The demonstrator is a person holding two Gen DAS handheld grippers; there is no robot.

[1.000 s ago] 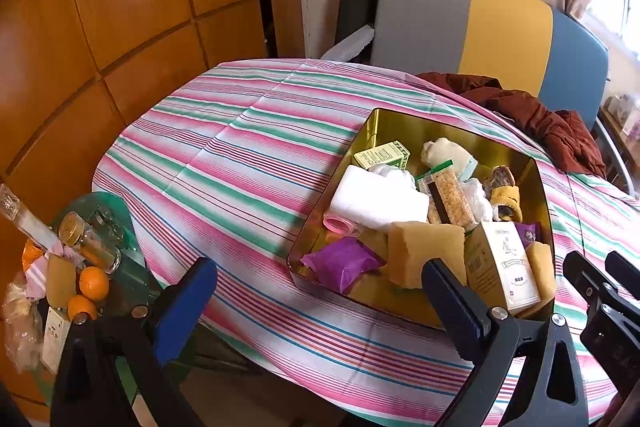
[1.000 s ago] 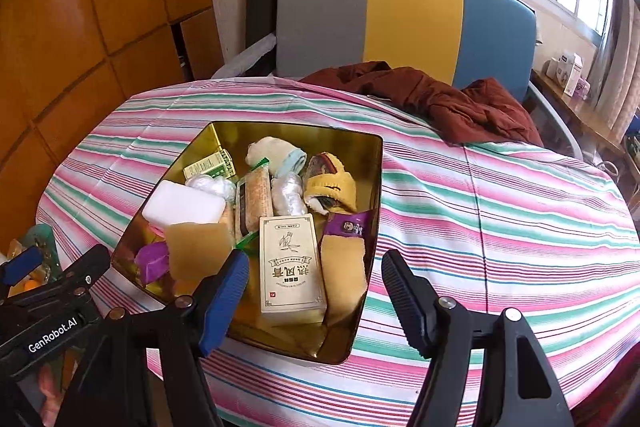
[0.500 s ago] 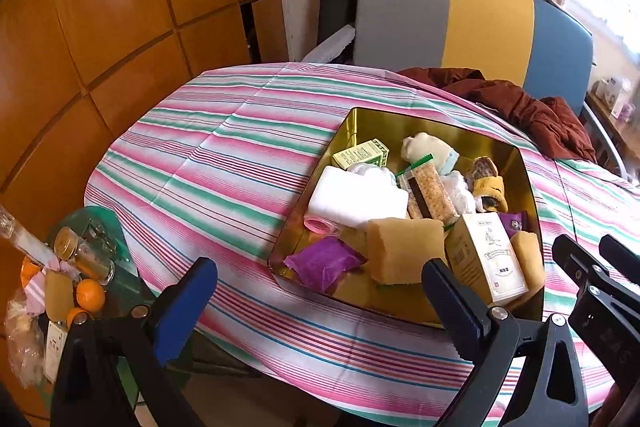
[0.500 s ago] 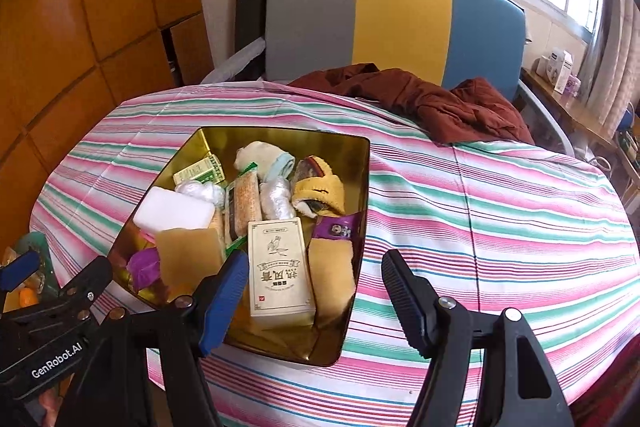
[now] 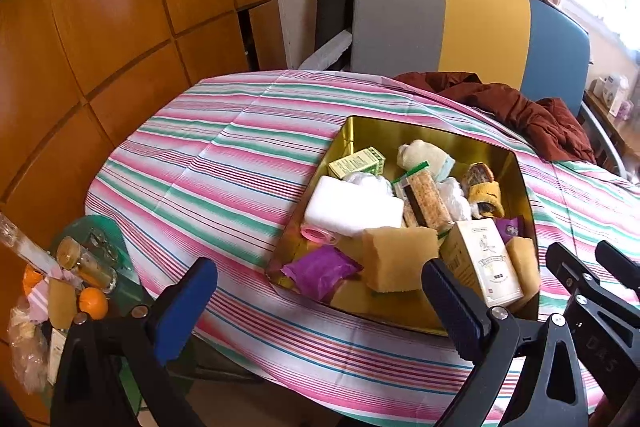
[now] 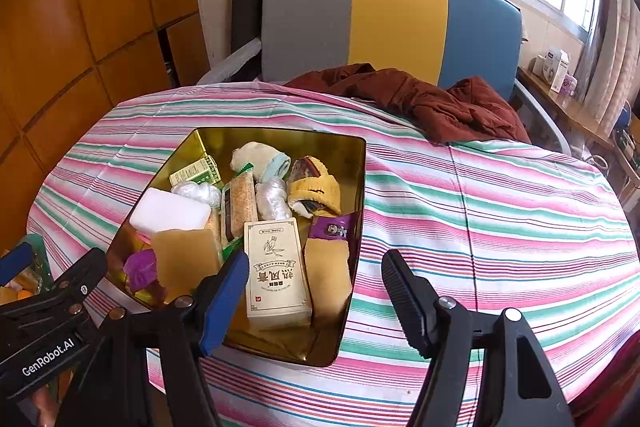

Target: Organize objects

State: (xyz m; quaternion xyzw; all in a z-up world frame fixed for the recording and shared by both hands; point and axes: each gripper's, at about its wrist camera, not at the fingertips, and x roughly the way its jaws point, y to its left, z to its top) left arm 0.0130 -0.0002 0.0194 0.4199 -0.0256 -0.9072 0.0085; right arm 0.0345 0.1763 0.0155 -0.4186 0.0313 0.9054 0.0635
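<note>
Both grippers' fingers spread, empty, over striped tablecloth (image 6: 500, 211) (gold tin (image 6: 356, 163) on it), wood-panelled wall (image 5: 100, 7) behind

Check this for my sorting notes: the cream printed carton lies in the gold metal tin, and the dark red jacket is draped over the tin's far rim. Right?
Not quite. The cream printed carton does lie in the gold metal tin, but the right wrist view shows the dark red jacket on the striped tablecloth, apart from the tin.

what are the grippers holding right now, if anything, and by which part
Nothing is held. The left gripper and right gripper both hang open over the near edge of the gold tin, with no item between their fingers.
</note>
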